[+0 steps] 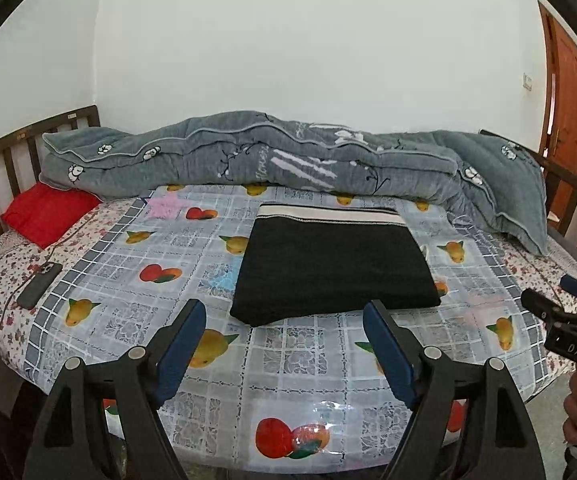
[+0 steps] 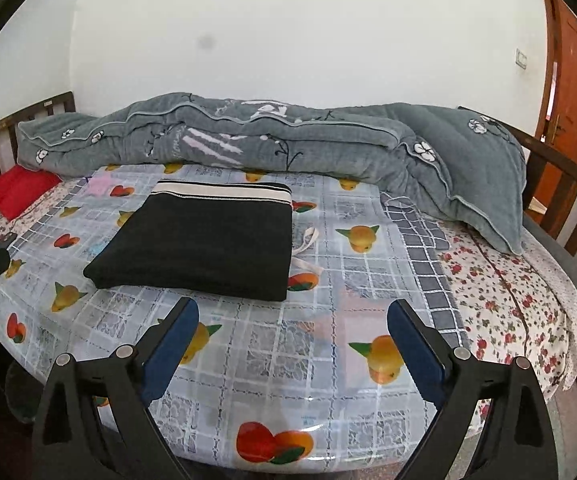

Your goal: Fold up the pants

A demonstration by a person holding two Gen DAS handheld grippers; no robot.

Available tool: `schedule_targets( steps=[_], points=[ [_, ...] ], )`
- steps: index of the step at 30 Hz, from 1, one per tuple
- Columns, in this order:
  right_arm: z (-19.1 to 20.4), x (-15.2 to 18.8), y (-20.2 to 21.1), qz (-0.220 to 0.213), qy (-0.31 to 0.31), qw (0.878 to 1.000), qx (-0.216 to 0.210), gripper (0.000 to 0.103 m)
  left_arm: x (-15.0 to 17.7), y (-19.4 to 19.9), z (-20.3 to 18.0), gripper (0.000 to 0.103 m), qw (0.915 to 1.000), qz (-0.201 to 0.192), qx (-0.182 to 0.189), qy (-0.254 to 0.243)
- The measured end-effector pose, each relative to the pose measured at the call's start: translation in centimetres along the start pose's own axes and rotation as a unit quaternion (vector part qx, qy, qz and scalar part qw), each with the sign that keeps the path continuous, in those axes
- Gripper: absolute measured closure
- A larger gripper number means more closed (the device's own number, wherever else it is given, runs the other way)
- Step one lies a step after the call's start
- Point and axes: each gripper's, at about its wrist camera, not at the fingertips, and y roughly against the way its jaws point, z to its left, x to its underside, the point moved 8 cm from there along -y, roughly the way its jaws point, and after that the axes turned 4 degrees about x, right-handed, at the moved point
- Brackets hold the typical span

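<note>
- Both your claws, left gripper (image 1: 284, 326) and right gripper (image 2: 293, 326), stand released and empty.
- Your folded black knit pants with the striped waistband (image 1: 334, 266) lie ahead on the fruit-print plastic sheet (image 1: 308, 368), waistband farthest, roughly midway between both hands.

A bed (image 1: 536, 276) fills the room in front of me, its dark wooden slatted rails (image 1: 4, 160) at the left and right ends. A plain white wall (image 1: 288, 48) stands behind it. At the far right an orange-brown wooden door (image 2: 568, 92) is set in the wall, with a small light switch (image 2: 521, 58) just left of it. Light is even and soft.
</note>
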Motion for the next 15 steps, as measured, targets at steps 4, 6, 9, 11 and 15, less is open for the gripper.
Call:
schedule_targets(
  steps=[4,6,9,11,15],
  points=[
    [-0.3,0.5,0.8,-0.002,-0.008,1.0,-0.001,0.009,0.0,0.6,-0.3,0.023,1.0,-0.004,0.0,0.001],
    [-0.4,0.6,1.0,-0.003,-0.01,1.0,0.0,0.009,0.1,0.8,-0.4,0.023,1.0,-0.007,0.001,0.002],
    [-0.5,0.7,1.1,-0.003,-0.011,1.0,0.002,0.009,0.2,0.9,-0.6,0.023,1.0,-0.008,0.001,0.004],
    [-0.6,0.7,1.3,-0.004,-0.012,1.0,0.004,0.009,0.3,0.8,-0.5,0.023,1.0,-0.005,0.0,0.005],
    [-0.9,0.8,1.6,-0.006,-0.014,1.0,0.005,0.009,0.5,0.8,-0.4,0.023,1.0,-0.004,0.003,0.008]
  ],
)
